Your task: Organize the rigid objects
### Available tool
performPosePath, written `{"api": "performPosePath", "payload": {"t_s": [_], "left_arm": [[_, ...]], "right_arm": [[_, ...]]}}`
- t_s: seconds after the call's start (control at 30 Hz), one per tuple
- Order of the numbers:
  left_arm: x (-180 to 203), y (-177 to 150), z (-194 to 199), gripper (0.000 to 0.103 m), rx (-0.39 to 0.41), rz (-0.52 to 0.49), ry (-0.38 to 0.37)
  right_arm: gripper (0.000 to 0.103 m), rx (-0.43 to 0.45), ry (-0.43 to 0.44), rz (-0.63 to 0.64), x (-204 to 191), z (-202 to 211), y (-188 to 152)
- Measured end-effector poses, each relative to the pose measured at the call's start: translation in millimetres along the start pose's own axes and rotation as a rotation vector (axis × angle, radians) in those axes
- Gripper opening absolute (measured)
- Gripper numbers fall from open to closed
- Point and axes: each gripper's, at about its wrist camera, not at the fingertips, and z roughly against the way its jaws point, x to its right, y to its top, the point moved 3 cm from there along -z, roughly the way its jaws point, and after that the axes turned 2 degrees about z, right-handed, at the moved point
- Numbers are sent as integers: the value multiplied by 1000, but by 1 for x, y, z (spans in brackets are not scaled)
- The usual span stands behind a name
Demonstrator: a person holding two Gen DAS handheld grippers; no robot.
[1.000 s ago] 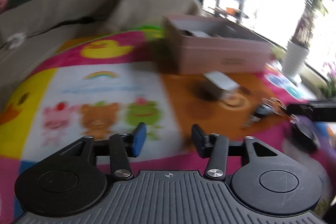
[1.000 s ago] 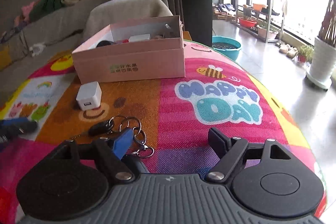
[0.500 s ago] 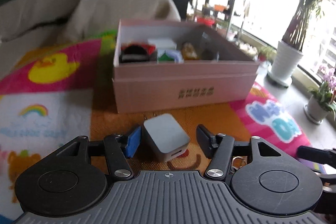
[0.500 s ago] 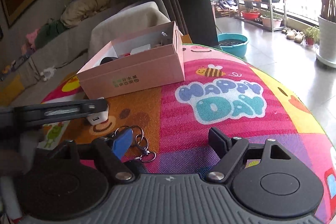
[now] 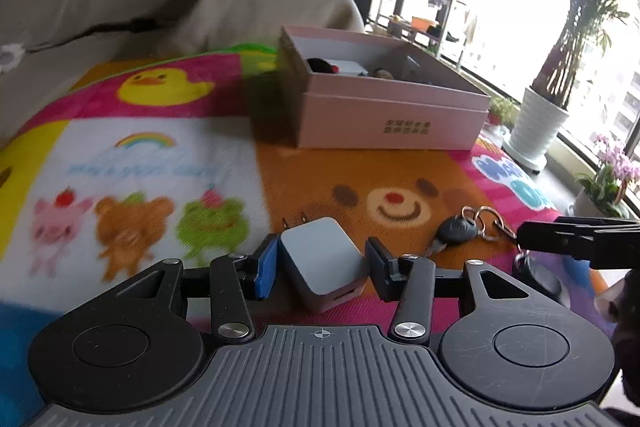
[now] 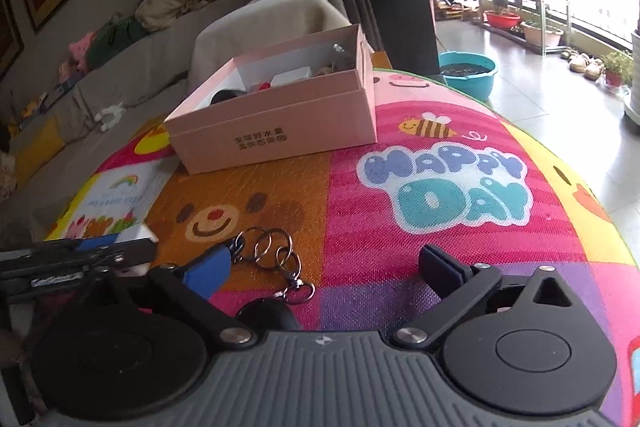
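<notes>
White plastic charger (image 5: 320, 259) sits on the colourful mat (image 5: 160, 155), between the fingers of the left hand-held gripper (image 5: 320, 263), which touch its flat sides. Looks light, rigid, slippery. Right hand-held gripper (image 6: 324, 267) gapes empty over keys (image 6: 276, 259).

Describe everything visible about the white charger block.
The white charger block is a small rounded-corner cuboid, plastic by its look, with a greyish top face. A slot-like port faces the camera; two metal prongs stick out at its far end. It sits tilted between the left gripper fingers, both pads against its sides. Whether it rests on the mat cannot be told.
</notes>
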Motion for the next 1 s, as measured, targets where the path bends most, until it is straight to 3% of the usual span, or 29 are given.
{"api": "performPosePath", "payload": {"t_s": [0.23,0.4,0.5,0.6,0.67,0.77,1.0], "left_arm": [[-4,-8,6,52,45,4,-19],[-7,-10,6,52,55,24,-35],[-9,-11,7,52,58,35,-44],[-9,-10,7,52,58,35,-44],[-9,-10,7,52,58,37,-46],[-10,-10,7,52,59,42,-50],[-12,-10,7,52,60,53,-58]], "right_arm": [[100,-74,-33,109,-30,27,-22],[98,-132,45,102,-50,26,-27],[89,-116,68,141,-62,22,-17],[76,-59,-13,177,-67,4,10],[54,-81,-42,191,-69,-20,25],[31,-135,-67,244,-77,-49,31],[31,-114,-57,598,-98,-11,-12]]}}
